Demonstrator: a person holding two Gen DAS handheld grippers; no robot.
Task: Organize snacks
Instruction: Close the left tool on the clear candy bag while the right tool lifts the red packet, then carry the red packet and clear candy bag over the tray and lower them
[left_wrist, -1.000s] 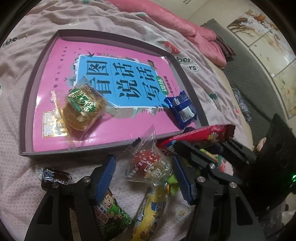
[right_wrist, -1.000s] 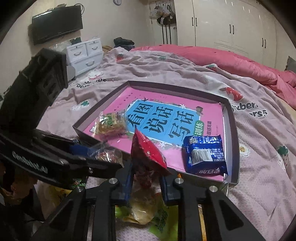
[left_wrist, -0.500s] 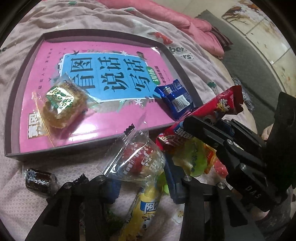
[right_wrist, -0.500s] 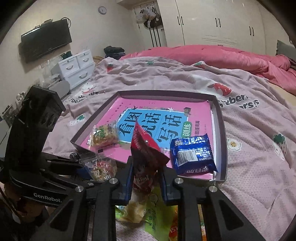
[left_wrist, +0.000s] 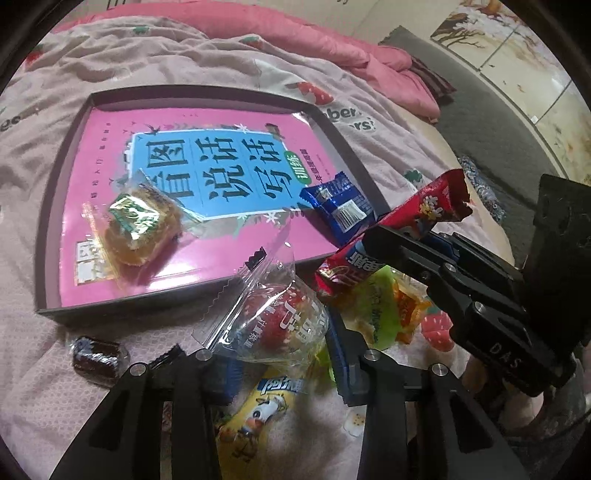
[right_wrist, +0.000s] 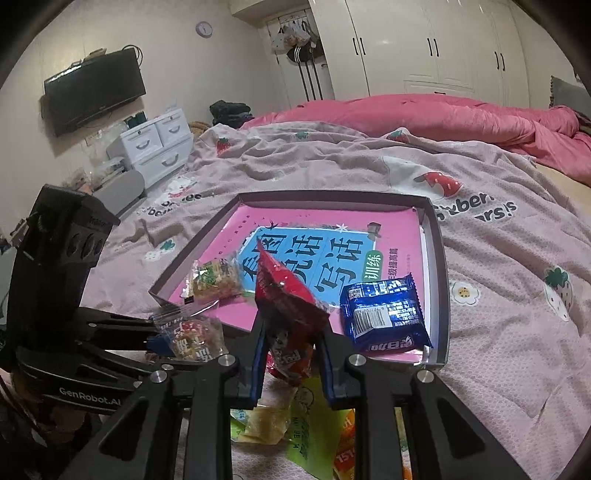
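Note:
A shallow dark-rimmed tray (left_wrist: 55, 221) lined with a pink book lies on the bedspread. In it are a cake in clear wrap (left_wrist: 140, 225) (right_wrist: 214, 282) and a blue packet (left_wrist: 341, 210) (right_wrist: 384, 317). My left gripper (left_wrist: 280, 362) is shut on a clear strawberry snack packet (left_wrist: 280, 317) (right_wrist: 192, 336), held just off the bed in front of the tray's near rim. My right gripper (right_wrist: 290, 350) is shut on a red snack packet (right_wrist: 284, 295) (left_wrist: 424, 210), which stands up above the tray's near right corner.
Loose snacks lie on the bed below the grippers: a brown candy (left_wrist: 96, 356), a yellow milk-candy packet (left_wrist: 258, 413), and a green packet (left_wrist: 373, 306) (right_wrist: 314, 424) beside orange ones. A pink duvet (right_wrist: 461, 118) is bunched behind the tray. White drawers (right_wrist: 155, 147) stand off the bed's left.
My left jaws have come together on the clear strawberry packet and lifted it off the bed. The right gripper has raised the red packet a little and rolled slightly.

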